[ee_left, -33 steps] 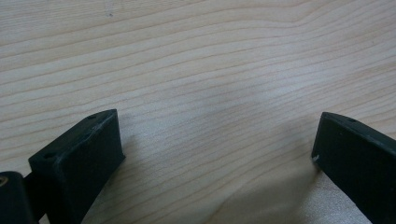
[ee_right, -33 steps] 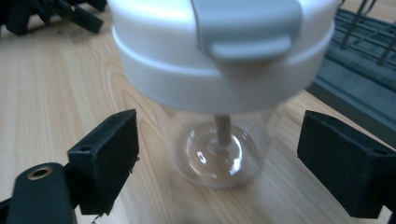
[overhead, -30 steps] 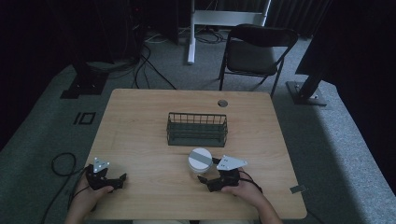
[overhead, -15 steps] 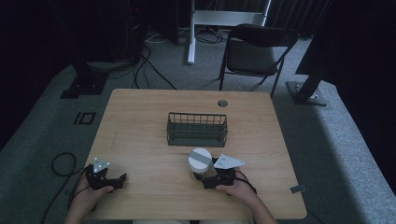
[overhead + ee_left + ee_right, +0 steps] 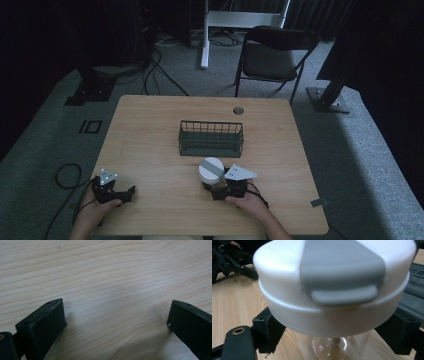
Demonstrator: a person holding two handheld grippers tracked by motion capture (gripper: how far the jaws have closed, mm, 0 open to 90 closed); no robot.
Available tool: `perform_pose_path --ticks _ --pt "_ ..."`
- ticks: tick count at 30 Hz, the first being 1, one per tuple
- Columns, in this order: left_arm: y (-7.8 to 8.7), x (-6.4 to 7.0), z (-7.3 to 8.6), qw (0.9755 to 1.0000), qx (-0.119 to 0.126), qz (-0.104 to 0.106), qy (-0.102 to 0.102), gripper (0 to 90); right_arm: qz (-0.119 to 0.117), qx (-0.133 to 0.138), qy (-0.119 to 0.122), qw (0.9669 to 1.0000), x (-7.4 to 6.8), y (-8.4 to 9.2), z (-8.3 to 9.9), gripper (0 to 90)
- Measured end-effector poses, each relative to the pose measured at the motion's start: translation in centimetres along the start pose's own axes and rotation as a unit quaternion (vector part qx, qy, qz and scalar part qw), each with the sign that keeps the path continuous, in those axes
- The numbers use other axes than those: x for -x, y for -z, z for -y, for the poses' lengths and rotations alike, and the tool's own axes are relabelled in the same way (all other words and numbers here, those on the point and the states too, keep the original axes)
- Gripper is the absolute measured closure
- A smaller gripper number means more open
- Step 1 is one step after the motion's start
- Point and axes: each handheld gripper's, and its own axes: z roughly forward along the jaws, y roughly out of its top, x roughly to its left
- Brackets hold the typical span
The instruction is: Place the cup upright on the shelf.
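Observation:
A clear jar with a white lid and a grey flip tab [image 5: 211, 170] stands upright on the wooden table [image 5: 150, 135], just in front of the wire basket [image 5: 211, 138]. My right gripper [image 5: 214, 183] reaches it from the near side. In the right gripper view the black jaws of the right gripper [image 5: 329, 340] sit against both sides of the jar's clear body, under the lid [image 5: 332, 277]. My left gripper [image 5: 127, 192] rests at the table's near left, open, with bare wood between the jaws of the left gripper [image 5: 116, 315].
The dark wire basket is empty and stands mid-table. A small round grommet [image 5: 238, 110] sits near the far edge. A folding chair [image 5: 272, 55] and cables lie beyond the table. The left gripper [image 5: 234, 262] shows far off in the right gripper view.
My right gripper has crept forward and left until its jaws stand around the jar's body. The jar and the left gripper have barely moved.

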Motion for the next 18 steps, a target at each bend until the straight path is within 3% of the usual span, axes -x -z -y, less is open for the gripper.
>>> perform_pose_path --ticks 7,11,18 --pt "0.00 0.00 0.00 1.0000 0.000 0.000 0.000 2.0 0.012 0.016 -0.016 0.9997 -0.32 -0.61 -0.09 17.7" --pt "0.00 0.00 0.00 1.0000 0.000 0.000 0.000 2.0 0.018 0.014 0.001 0.9997 -0.66 -0.64 -0.29 18.4" --pt "0.00 0.00 0.00 1.0000 0.000 0.000 0.000 2.0 0.018 0.011 0.003 0.9998 -0.91 -0.41 -0.41 18.5"
